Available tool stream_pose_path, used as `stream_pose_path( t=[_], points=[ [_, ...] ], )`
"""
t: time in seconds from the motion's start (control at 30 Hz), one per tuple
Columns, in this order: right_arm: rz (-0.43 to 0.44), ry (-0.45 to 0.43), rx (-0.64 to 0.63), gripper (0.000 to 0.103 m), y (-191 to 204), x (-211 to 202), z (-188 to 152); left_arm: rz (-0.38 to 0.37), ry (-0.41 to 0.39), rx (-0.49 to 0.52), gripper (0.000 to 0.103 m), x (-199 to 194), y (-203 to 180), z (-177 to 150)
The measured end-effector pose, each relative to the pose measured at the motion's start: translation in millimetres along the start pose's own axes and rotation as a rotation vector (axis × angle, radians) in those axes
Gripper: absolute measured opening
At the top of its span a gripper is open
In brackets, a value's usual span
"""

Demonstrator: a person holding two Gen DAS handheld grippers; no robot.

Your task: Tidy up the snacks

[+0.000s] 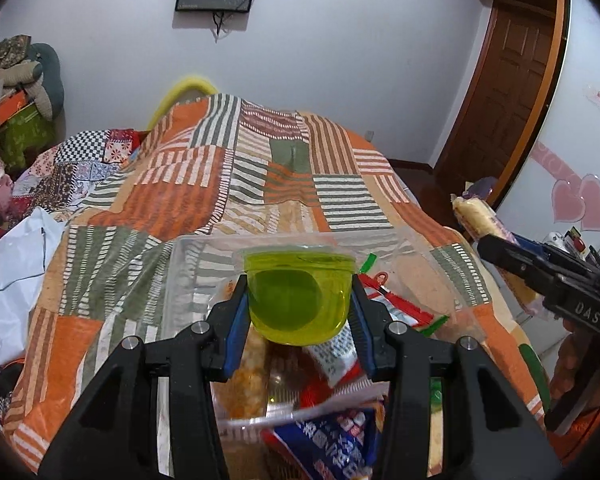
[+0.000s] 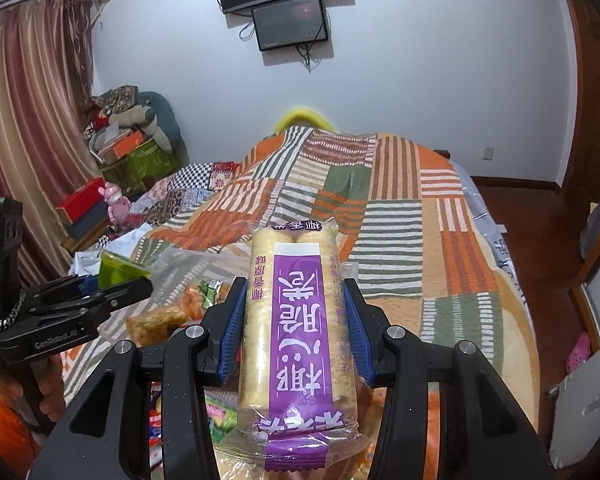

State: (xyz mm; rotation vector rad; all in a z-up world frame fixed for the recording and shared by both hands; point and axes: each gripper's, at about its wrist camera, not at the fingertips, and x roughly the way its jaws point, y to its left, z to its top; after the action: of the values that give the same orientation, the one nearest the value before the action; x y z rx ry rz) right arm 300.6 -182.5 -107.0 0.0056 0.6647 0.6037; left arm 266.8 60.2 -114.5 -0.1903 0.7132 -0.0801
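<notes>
Two grippers above the clear bin (image 1: 188, 264): left gripper (image 1: 300, 308) pinches green jelly cup (image 1: 298, 300); right gripper (image 2: 296, 320) pinches purple-labelled cracker pack (image 2: 296, 320).

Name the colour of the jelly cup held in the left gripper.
Translucent yellow-green jelly cup; clearest in the left wrist view.
</notes>
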Motion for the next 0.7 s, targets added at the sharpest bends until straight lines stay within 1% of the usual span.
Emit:
stream_pose_path(
  t=[0.33,0.47,0.57,0.7],
  points=[
    [0.011,0.079,0.001,0.043,-8,31,0,0.015,0.059,0.066,0.045,39,-15,5],
    [0.011,0.109,-0.002,0.043,-7,43,0,-0.003,0.089,0.056,0.045,50,-16,6],
    [0.029,0.139,0.008,0.043,-7,55,-1,-0.013,0.119,0.048,0.045,58,-17,7],
    [0.022,0.172,-0.003,0.043,-4,64,-6,-0.02,0.155,0.037,0.045,65,-14,8]
  ],
)
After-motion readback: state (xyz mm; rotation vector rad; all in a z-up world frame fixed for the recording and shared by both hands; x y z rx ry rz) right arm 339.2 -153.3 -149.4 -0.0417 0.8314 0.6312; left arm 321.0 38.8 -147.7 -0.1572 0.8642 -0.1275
